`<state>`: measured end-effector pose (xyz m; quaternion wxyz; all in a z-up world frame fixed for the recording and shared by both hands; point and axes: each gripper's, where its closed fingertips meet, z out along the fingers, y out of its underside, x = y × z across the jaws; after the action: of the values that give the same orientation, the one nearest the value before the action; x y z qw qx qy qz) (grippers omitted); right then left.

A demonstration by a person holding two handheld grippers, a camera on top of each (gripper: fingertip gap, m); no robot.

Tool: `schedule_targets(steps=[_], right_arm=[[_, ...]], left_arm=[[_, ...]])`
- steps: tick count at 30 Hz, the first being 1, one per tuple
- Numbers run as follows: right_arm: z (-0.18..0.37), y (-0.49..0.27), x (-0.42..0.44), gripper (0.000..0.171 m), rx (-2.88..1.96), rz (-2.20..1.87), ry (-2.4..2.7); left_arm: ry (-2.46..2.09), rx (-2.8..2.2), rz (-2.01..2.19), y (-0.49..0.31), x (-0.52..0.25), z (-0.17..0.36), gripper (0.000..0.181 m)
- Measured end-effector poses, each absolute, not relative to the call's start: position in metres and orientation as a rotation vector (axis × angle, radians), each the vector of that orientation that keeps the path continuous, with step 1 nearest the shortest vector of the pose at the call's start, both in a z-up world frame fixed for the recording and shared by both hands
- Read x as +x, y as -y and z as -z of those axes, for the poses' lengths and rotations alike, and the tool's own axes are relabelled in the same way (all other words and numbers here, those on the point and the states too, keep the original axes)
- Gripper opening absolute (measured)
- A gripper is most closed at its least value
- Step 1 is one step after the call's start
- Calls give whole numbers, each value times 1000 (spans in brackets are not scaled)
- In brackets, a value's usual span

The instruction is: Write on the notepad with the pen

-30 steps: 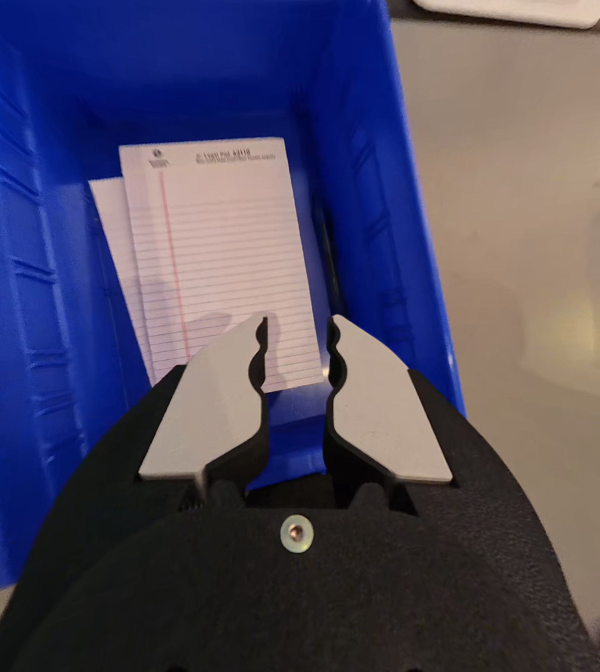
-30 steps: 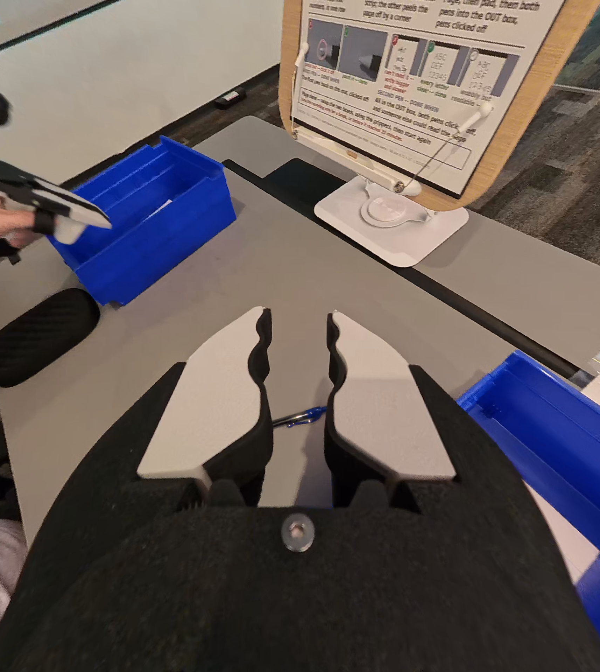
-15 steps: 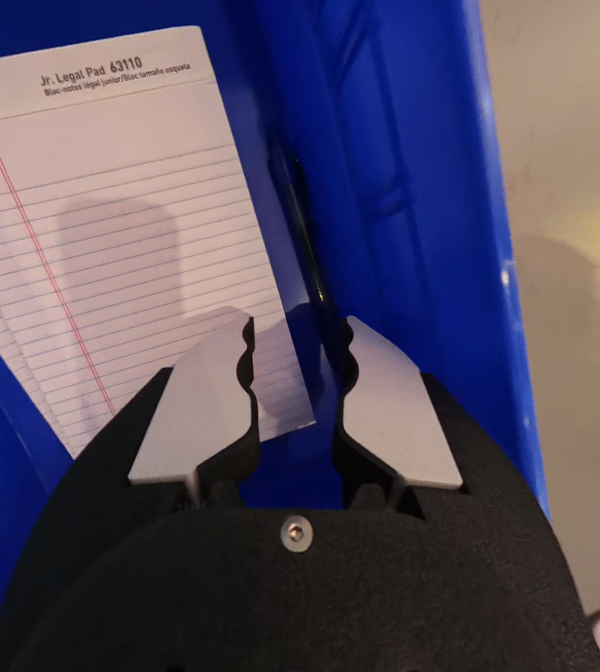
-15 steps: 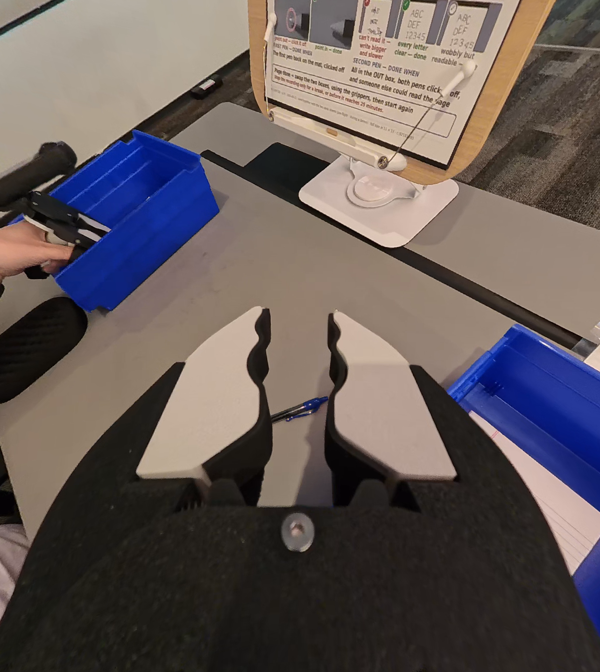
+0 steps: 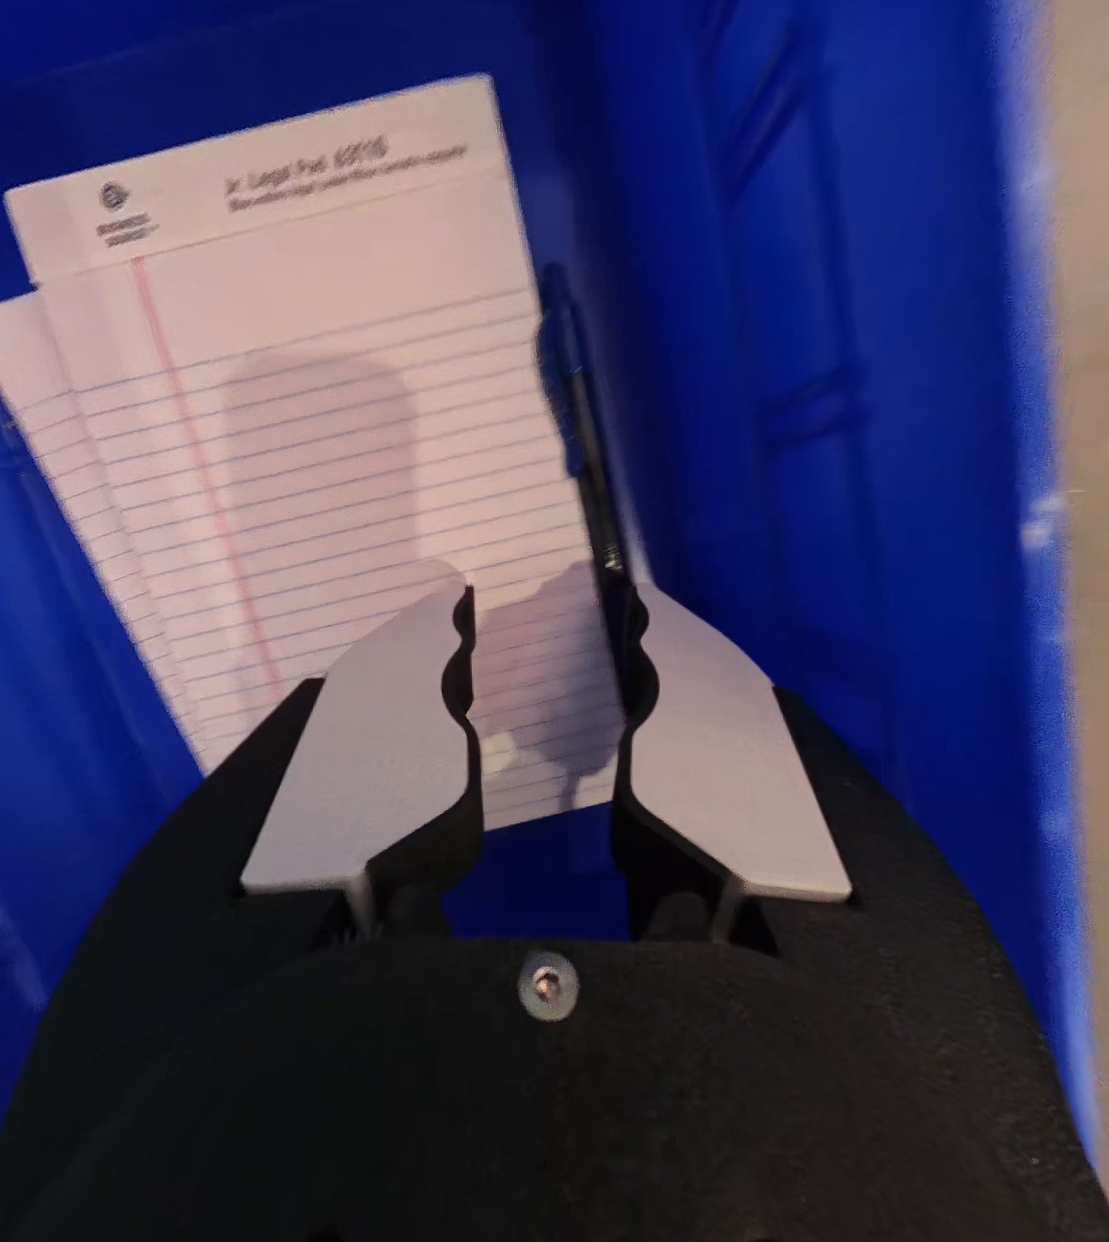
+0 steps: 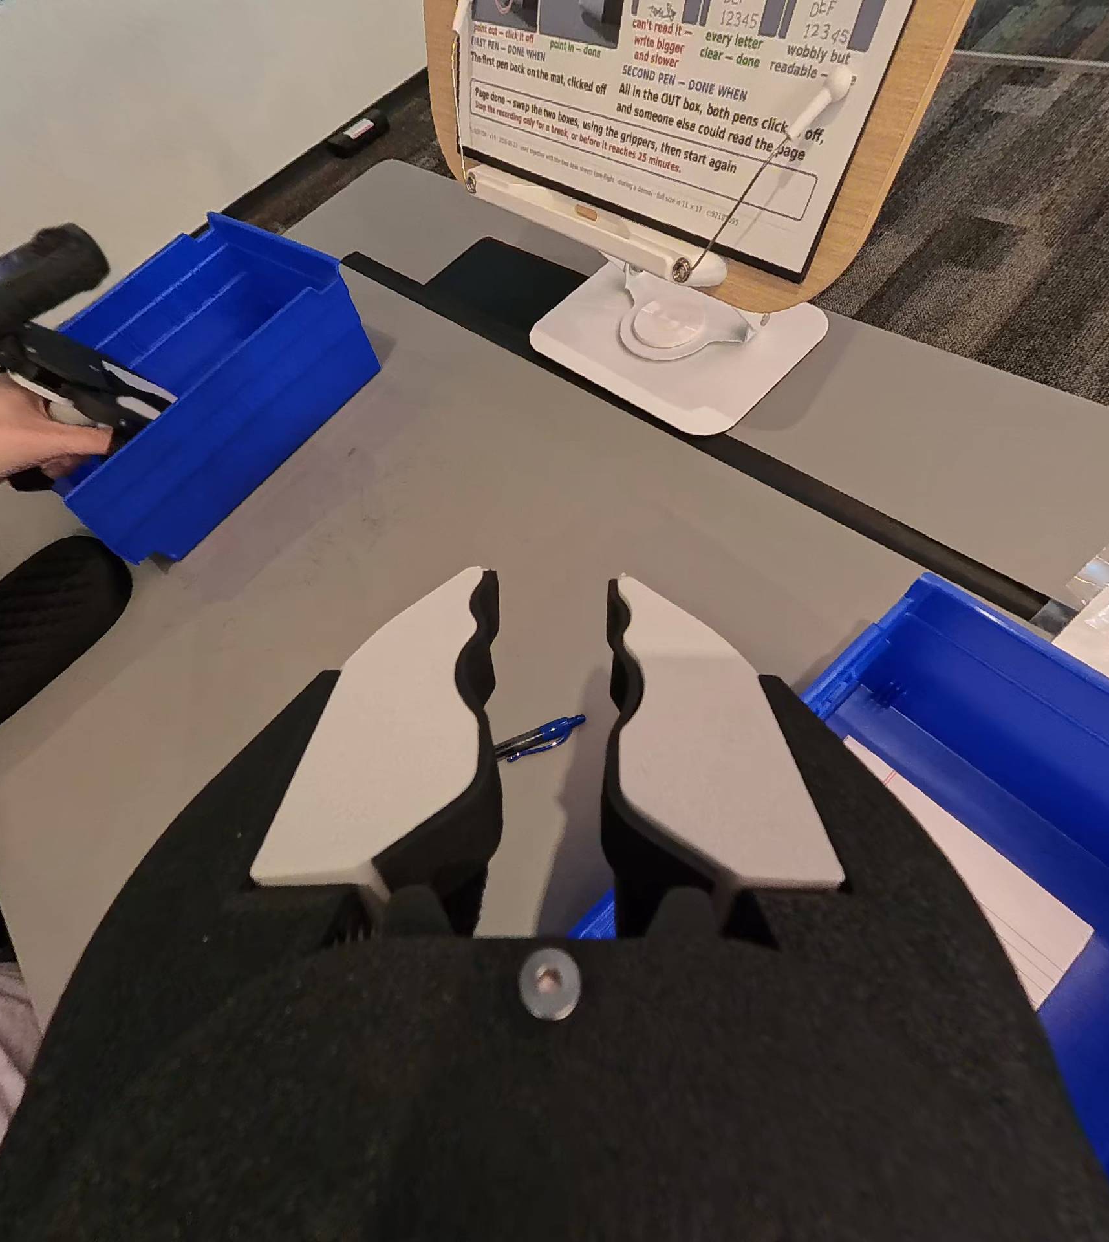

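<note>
L gripper (image 5: 545,658) is reaching into the left bin (image 5: 840,403), fingers spread w/ nothing between them, lining up on the pad (image 5: 309,430) inside. Looks like the fetch step; next it's needing to pinch the pad's near edge. Pad is lying white, lined, red margin, a dark pen (image 5: 578,430) tucked along its right side. R gripper (image 6: 551,645) is hovering open, another pen (image 6: 541,736) on the table right of the bin.
</note>
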<state>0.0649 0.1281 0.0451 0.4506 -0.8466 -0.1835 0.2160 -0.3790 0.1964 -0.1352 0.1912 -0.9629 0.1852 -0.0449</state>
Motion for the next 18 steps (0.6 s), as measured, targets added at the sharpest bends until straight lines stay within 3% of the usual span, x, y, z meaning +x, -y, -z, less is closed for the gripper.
schedule_targets(steps=[3, 5, 7, 14, 16, 18], right_arm=[[-44, -128, 65, 30, -2096, -533, 458], [-43, -128, 66, 30, -2101, -527, 458], [-43, -127, 69, 31, -2107, -516, 457], [-47, -124, 75, 31, -2091, -515, 445], [-47, -124, 75, 31, -2092, -519, 445], [-47, -124, 75, 31, -2091, -514, 448]], left_arm=[[-495, -2675, 258, -197, -363, 129, 40], [-535, -2713, 181, -195, -363, 137, 45], [-536, -2747, 103, -195, -365, 145, 35], [-507, -2738, 74, -196, -365, 146, 32], [-517, -2742, 175, -193, -356, 145, 11], [-480, -2746, 240, -193, -353, 145, 10]])
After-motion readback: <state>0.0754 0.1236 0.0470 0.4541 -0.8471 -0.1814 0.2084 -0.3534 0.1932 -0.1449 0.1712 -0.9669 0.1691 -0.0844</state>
